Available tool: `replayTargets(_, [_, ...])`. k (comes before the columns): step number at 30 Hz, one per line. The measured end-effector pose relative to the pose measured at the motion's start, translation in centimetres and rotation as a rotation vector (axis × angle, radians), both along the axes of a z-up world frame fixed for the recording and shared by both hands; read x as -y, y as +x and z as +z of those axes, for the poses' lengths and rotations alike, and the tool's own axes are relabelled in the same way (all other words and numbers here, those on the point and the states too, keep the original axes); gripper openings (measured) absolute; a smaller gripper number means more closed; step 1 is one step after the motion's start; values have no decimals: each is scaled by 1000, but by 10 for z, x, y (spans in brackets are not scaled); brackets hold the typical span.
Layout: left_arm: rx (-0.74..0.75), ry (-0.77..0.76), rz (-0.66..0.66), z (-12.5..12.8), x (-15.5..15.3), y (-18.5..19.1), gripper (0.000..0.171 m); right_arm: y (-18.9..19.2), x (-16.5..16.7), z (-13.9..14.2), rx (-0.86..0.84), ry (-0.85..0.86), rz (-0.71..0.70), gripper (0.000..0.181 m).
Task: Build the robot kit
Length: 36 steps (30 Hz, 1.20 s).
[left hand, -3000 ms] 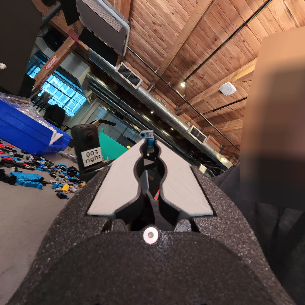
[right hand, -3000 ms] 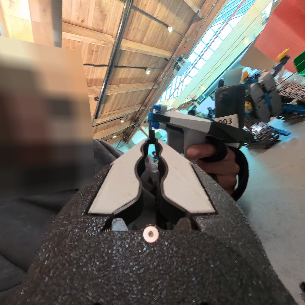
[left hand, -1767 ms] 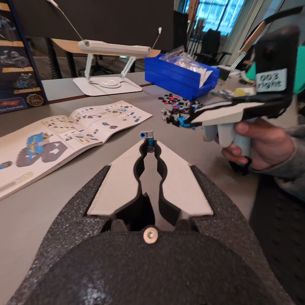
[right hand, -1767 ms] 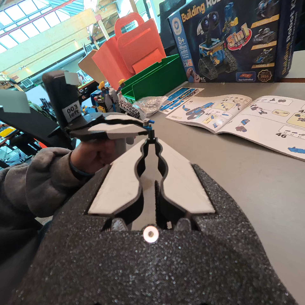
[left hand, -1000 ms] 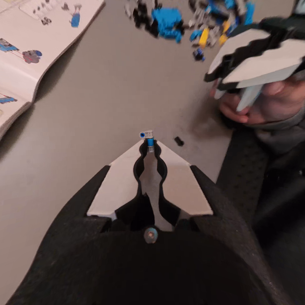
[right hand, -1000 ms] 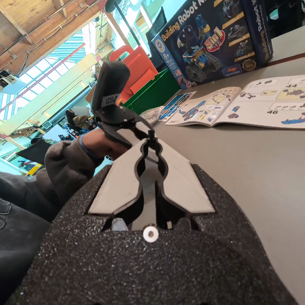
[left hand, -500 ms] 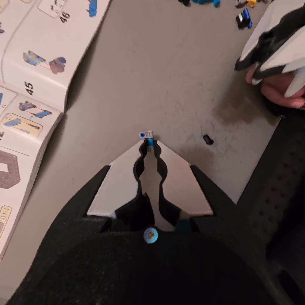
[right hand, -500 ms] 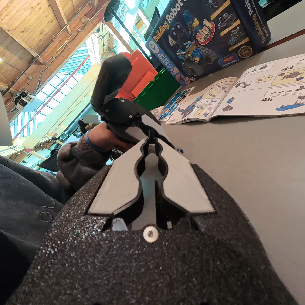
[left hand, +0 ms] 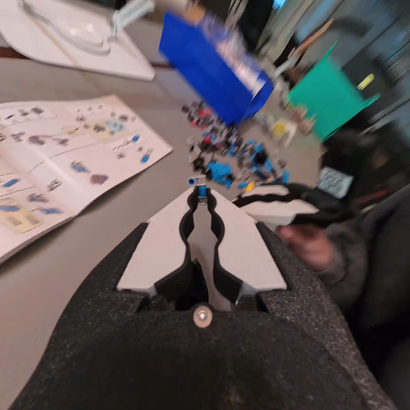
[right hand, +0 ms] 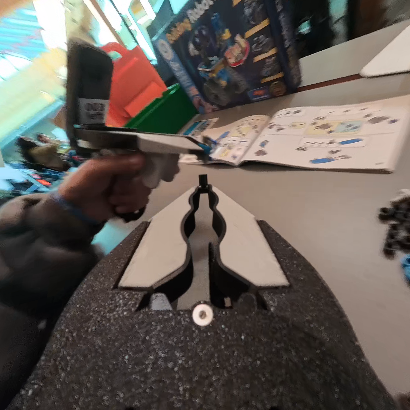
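An open instruction booklet [left hand: 73,159] lies at the left of the frame on my grey desk [left hand: 55,277]; loose building pieces [left hand: 230,155] scatter at centre right before a blue bin [left hand: 208,71]; my left gripper [left hand: 200,195] has its jaws pinched on a grey-and-blue connector piece [left hand: 198,185]; my right gripper [right hand: 203,188] clamps a small black pin [right hand: 203,179], jaws narrow; only the right view shows the dark toy box [right hand: 230,55] and green bin [right hand: 164,108].

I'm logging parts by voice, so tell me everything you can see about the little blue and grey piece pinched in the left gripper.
The blue and grey piece is a small plastic connector: a light grey cross-piece with a round blue-filled hole at its left end, on a blue stem ending in a grey collar. It stands upright, clamped by its stem at the left gripper tips, above the grey table, touching nothing else.
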<state>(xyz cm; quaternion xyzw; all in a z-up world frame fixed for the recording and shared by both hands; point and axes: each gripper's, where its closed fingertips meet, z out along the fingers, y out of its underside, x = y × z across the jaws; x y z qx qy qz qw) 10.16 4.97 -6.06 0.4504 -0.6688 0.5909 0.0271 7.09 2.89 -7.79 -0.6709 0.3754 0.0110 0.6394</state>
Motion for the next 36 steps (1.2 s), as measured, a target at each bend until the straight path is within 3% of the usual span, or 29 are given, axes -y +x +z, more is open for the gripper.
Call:
replayTargets(3, [10,-238,40,21,22,-4,6,13,11,2,90,-110,-105,7])
replayTargets(7, [52,-296,121,23,32,-8,6,16,17,8,199,-216,-164,7])
replayTargets(14, [128,-325,147,35,29,-10,6,8,14,9,258,-284,-151,7])
replayTargets(20, [159,-232,161,24,41,-17,6,8,18,12,267,-283,-175,7])
replayTargets(36, [170,-195,191,14,46,-15,7,10,20,4,212,-301,-178,7])
